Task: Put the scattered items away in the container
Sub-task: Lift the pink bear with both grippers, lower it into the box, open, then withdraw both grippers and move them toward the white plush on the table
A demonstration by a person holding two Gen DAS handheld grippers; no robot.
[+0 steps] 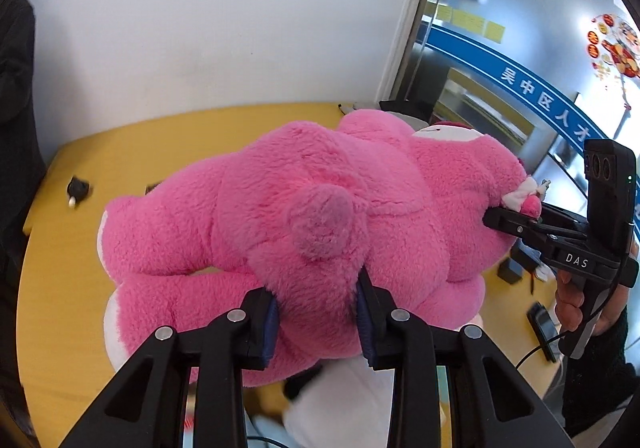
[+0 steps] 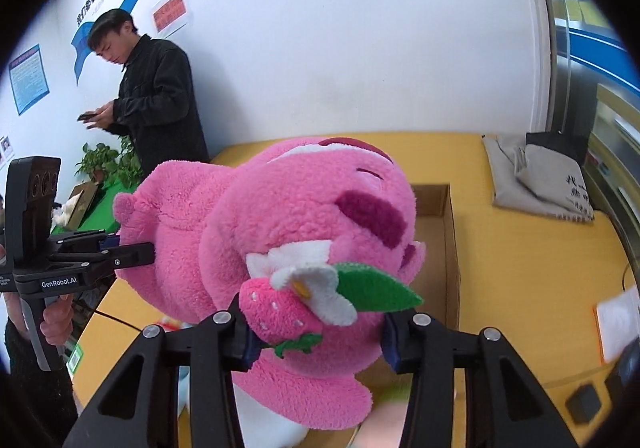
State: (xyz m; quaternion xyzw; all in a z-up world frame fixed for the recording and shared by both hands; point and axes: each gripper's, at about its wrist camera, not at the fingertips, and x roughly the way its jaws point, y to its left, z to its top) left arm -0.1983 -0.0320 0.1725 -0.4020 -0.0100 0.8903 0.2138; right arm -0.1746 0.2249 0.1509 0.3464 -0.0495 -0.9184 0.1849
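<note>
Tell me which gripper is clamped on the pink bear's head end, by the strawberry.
The right gripper: its jaws squeeze the pink bear beside the strawberry. The left gripper grips its rear, below the tail.

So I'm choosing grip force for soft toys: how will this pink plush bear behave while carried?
The pink plush bear probably squashes easily: its fur bulges around the left gripper. It looks light for its size, held aloft by two pinches. Its head could flop if the right gripper lets go.
</note>
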